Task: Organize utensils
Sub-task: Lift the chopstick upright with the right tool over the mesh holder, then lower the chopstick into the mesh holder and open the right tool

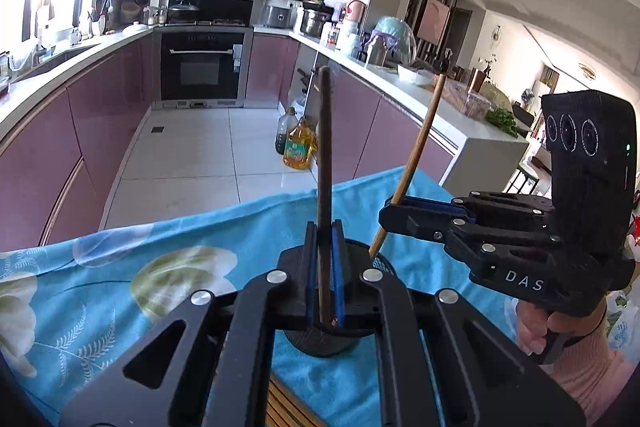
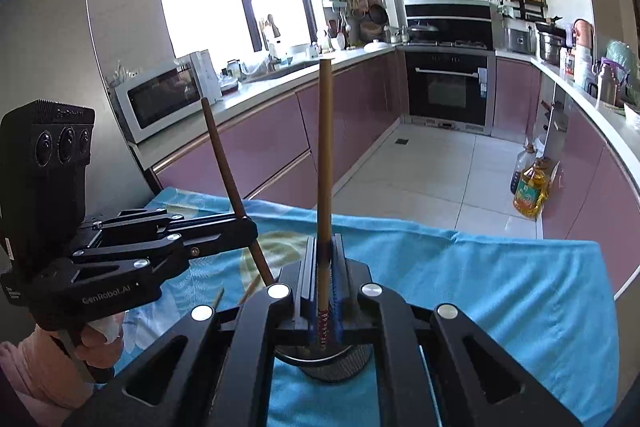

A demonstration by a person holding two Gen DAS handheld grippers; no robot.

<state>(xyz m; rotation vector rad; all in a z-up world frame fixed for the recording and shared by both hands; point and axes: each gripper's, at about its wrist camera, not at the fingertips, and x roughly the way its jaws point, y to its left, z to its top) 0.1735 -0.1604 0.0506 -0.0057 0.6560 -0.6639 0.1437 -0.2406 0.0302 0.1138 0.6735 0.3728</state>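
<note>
Chopsticks are the utensils in hand here, one gripped by each tool above a black mesh holder cup (image 1: 320, 341) that stands on a blue floral cloth (image 1: 120, 287). A dark brown chopstick (image 1: 325, 163) stands nearly upright, pinched between the closed jaws of the left gripper (image 1: 325, 239), its lower end reaching down toward the cup's mouth. A light tan chopstick (image 2: 325, 155) is likewise clamped upright in the closed jaws of the right gripper (image 2: 325, 251), its patterned lower end just above the cup's rim. Each tool also appears in the other's camera: seen from the left wrist, the right gripper comes in from the right with the tan stick leaning; seen from the right wrist, the left gripper comes in from the left with the brown stick leaning. The two grippers sit close together over the cup. A hand in a pink sleeve (image 1: 576, 359) holds the right tool's handle. More chopsticks (image 2: 244, 295) lie on the cloth by the left gripper. Beyond the cloth lies a tiled kitchen floor, mauve cabinets (image 2: 256, 155), a built-in oven (image 2: 448, 95), a microwave (image 2: 160, 99) near a bright window, and oil bottles (image 2: 530, 191) standing on the floor.
</note>
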